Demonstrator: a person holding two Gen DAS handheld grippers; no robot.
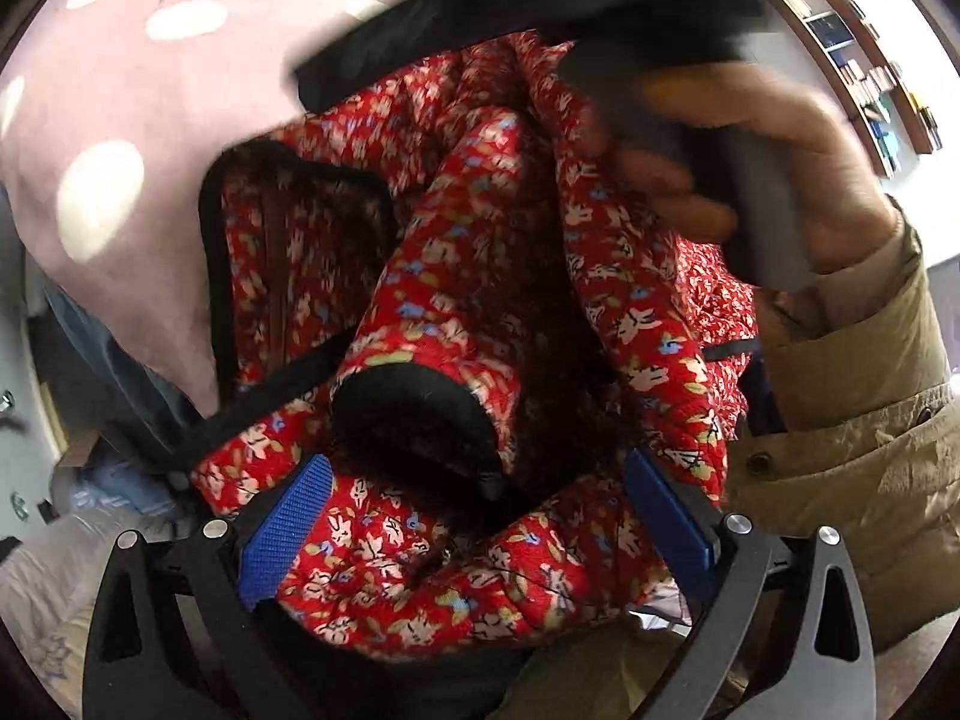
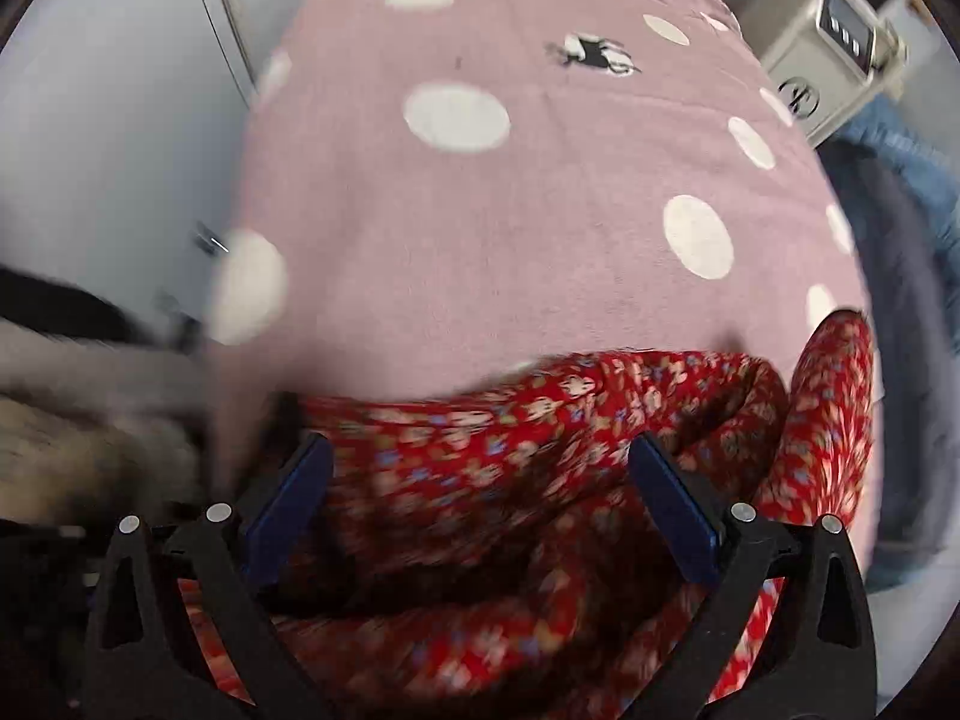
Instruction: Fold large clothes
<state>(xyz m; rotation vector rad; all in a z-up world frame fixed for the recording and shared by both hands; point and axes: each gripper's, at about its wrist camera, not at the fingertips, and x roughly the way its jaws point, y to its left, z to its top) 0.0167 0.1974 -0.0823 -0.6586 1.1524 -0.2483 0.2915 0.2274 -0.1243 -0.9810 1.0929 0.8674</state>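
A red floral padded jacket (image 1: 480,276) with black trim lies bunched on a pink polka-dot blanket (image 1: 150,96). A sleeve with a black cuff (image 1: 420,420) points toward my left gripper (image 1: 480,516), which is open with jacket fabric lying between its blue pads (image 1: 282,534). In the right wrist view the jacket (image 2: 510,450) is blurred and fills the lower frame. My right gripper (image 2: 480,510) is open, its blue pads (image 2: 288,510) wide apart over the fabric. A person's hand (image 1: 780,180) holds the right gripper's body above the jacket.
The pink blanket (image 2: 510,210) covers the surface ahead. A beige appliance (image 2: 828,42) and blue denim clothes (image 2: 912,180) lie at the right. Shelves (image 1: 870,78) line the wall. A tan coat sleeve (image 1: 858,420) is at the right.
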